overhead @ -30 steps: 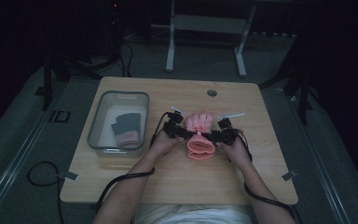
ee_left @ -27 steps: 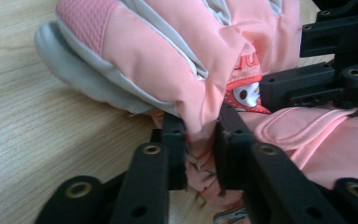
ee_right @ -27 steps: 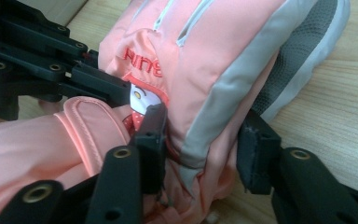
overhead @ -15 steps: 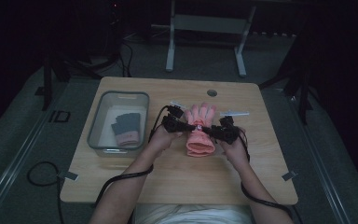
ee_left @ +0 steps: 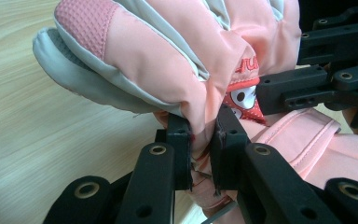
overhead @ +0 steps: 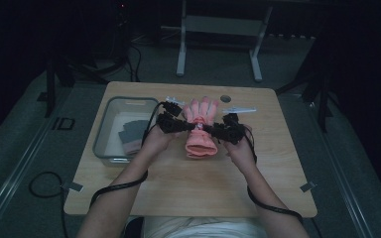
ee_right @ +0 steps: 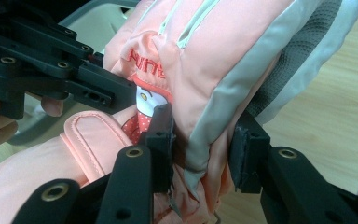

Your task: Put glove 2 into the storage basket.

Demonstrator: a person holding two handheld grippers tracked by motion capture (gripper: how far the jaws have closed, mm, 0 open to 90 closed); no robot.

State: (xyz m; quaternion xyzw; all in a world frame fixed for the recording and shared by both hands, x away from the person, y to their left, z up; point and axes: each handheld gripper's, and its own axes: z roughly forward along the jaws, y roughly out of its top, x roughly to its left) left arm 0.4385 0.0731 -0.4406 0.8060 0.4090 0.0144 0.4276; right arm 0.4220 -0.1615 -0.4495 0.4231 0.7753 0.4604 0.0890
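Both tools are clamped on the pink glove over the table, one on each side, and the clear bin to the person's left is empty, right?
Not quite: the clear bin is not empty. The high view shows dark folded items lying in it. The rest holds: the left tool and the right tool each pinch the pink glove from opposite sides above the table.

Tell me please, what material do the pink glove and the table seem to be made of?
The pink glove looks like padded synthetic fabric, smooth and faintly shiny, with stitched seams, grey trim and a textured grip patch. The table looks like light wood or wood-look laminate, matt, with straight grain lines; which one is unclear.
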